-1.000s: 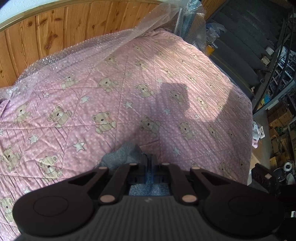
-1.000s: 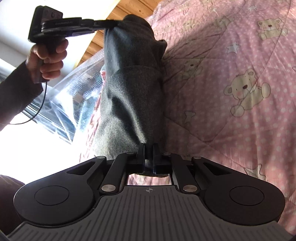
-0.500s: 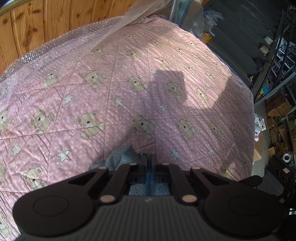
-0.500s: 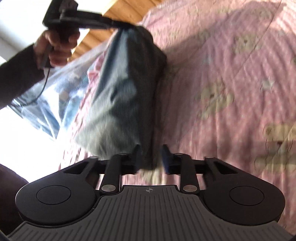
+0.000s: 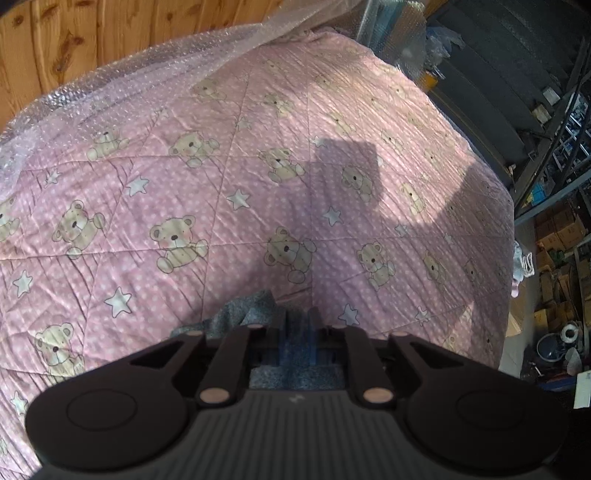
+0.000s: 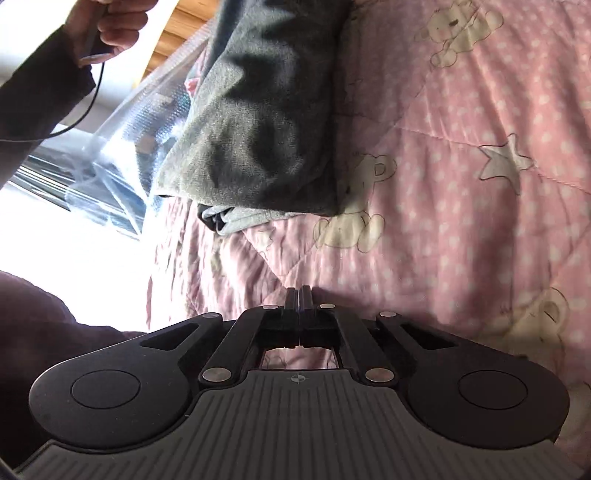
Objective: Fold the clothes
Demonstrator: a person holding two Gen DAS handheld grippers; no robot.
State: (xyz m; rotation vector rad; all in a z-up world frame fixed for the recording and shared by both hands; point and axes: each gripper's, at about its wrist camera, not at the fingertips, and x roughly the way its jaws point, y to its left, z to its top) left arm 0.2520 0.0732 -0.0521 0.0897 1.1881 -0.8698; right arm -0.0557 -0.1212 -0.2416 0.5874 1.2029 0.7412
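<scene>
Person's hand (image 6: 107, 26): top left of the right wrist view, in a dark sleeve (image 6: 40, 96), gripping a handle from which a thin black cable (image 6: 79, 118) hangs.
Bubble wrap (image 5: 122, 77): clear, dimpled sheet along the quilt's far edge, against knotty varnished wood panelling (image 5: 74, 33).
Quilt (image 5: 229, 206): pink cotton with white dots, diamond stitching, printed beige teddy bears and white stars; sunlit, with hard shadows across the middle.
Grey garment (image 6: 258, 122): thick, felt-like knit, folded into a long slab with soft creases; lighter layers show at its near end. It lies on the quilt, its upper part lifted toward the top edge of the right wrist view.
Left gripper (image 5: 298, 325): black plastic fingers with blue pads; jaws opening, a tuft of the grey garment (image 5: 243, 314) between them and spilling to their left. The pads stand apart around the cloth; I cannot tell whether they press on it.
Right gripper (image 6: 299, 295): black fingers pressed fully together, nothing between them, over bare quilt. The garment's near end lies ahead of it and to its left, apart from the tips.
Markings: a small cross-in-circle emblem on the ribbed grey body of the right gripper; no readable writing.
Storage area (image 5: 554, 258): far right of the left wrist view, dark metal shelving and cardboard boxes.
</scene>
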